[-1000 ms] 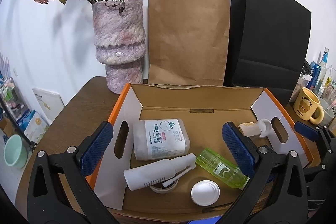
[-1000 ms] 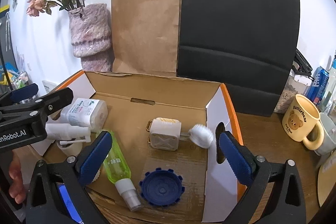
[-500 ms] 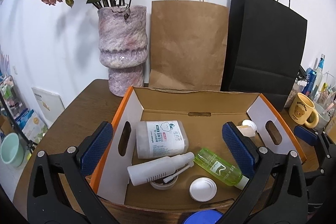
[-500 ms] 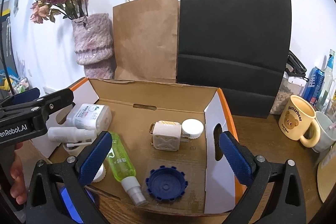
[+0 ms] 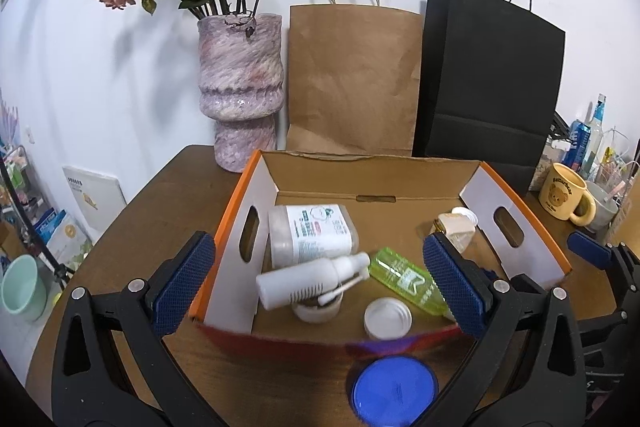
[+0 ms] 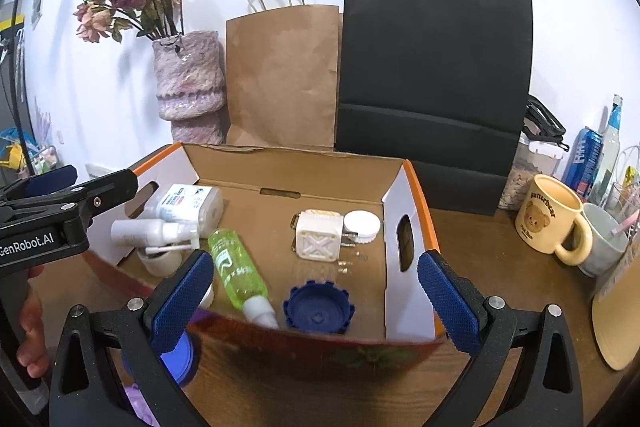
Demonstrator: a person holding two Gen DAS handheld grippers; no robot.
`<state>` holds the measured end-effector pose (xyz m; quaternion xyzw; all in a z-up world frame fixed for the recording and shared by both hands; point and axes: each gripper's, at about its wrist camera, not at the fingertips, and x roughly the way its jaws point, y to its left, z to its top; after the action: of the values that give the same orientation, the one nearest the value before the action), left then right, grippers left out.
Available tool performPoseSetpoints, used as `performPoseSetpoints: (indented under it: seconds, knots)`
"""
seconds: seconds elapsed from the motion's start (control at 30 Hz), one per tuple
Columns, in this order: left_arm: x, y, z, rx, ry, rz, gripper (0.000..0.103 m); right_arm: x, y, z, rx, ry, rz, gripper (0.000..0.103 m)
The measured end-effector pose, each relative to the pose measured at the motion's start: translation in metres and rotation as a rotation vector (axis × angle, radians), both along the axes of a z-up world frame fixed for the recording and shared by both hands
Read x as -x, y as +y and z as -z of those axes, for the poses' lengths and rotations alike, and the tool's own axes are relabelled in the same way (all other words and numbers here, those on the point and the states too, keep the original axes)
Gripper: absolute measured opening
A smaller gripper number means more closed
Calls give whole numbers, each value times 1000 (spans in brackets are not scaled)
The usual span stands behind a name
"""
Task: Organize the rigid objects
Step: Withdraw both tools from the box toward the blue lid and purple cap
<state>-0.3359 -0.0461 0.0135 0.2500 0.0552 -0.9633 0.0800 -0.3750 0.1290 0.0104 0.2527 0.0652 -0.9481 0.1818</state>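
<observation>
An open cardboard box (image 5: 248, 183) (image 6: 416, 187) with orange edges sits on the brown table. Inside lie a labelled clear jar (image 5: 310, 229), a white spray bottle (image 5: 308, 279) across a small cup, a green bottle (image 5: 404, 279) (image 6: 236, 267), a white lid (image 5: 387, 317), a cream square block (image 6: 320, 239) and a blue toothed cap (image 6: 318, 313). A blurred reddish front flap (image 5: 320, 341) (image 6: 320, 345) stands at the near side. A blue lid (image 5: 394, 389) lies outside, in front. My left gripper (image 5: 318, 267) and right gripper (image 6: 316, 291) hover open before the box, holding nothing.
Behind the box stand a pink vase (image 5: 240, 95) of dried roses, a brown paper bag (image 5: 352, 79) and a black paper bag (image 5: 492, 87). At the right are a yellow bear mug (image 6: 550, 217), a grey cup, cans and bottles. A hand (image 6: 30, 331) holds the left gripper's handle.
Both grippers have drawn back from the box, so more table shows in front. The reddish front flap has come up into view, blurred. The blue lid now appears outside the box.
</observation>
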Motion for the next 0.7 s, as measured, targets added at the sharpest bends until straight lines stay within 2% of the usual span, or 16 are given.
performPoseSetpoints:
  seconds: [0.7]
  knots:
    - [-78, -3, 14, -12, -41, 21, 103, -81, 2, 7, -2, -24, -51, 103]
